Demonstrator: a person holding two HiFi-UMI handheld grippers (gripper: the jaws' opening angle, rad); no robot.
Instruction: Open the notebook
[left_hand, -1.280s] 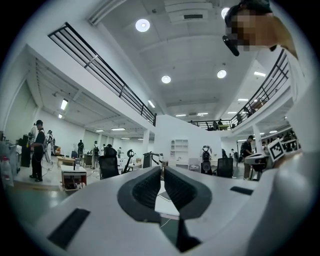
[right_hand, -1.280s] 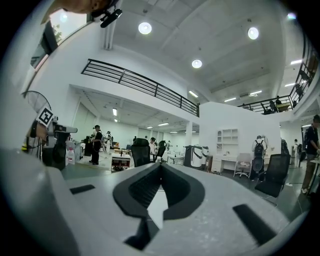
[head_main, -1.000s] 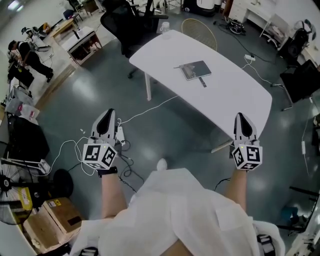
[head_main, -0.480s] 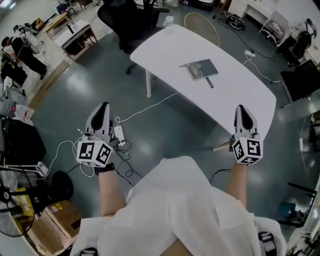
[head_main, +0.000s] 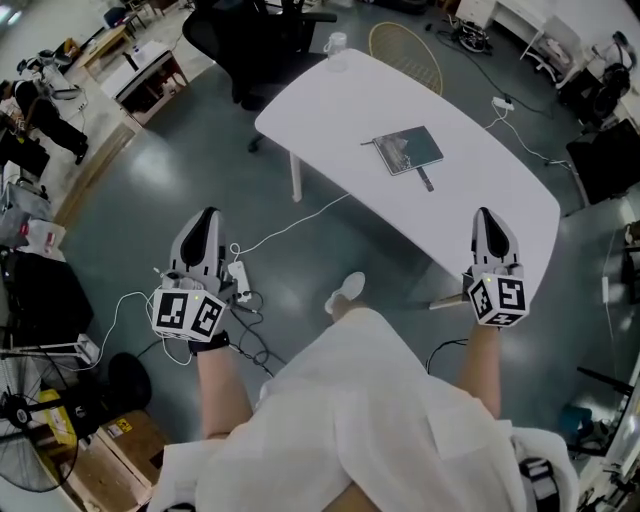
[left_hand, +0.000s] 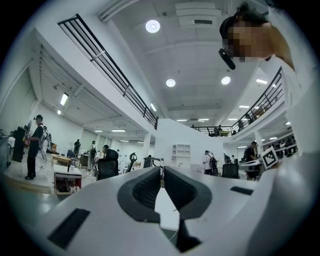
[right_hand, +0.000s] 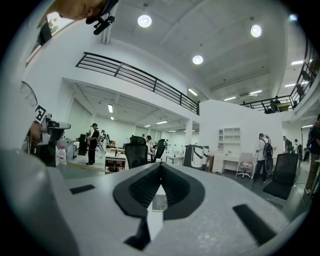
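Observation:
A dark notebook lies shut on the white table, with a pen just beside its near corner. Both grippers are held out level, well short of the notebook. My left gripper hangs over the grey floor, to the left of the table, and its jaws are shut with nothing between them. My right gripper is over the table's near right edge, its jaws also shut and empty. Neither gripper view shows the notebook.
A cup stands at the table's far end, by a black office chair and a round wicker chair. Cables and a power strip lie on the floor under my left gripper. A fan stands at lower left.
I have walked toward the table; a foot now shows ahead of my body. The notebook sits slightly lower and more to the right in view. Both grippers stay shut.

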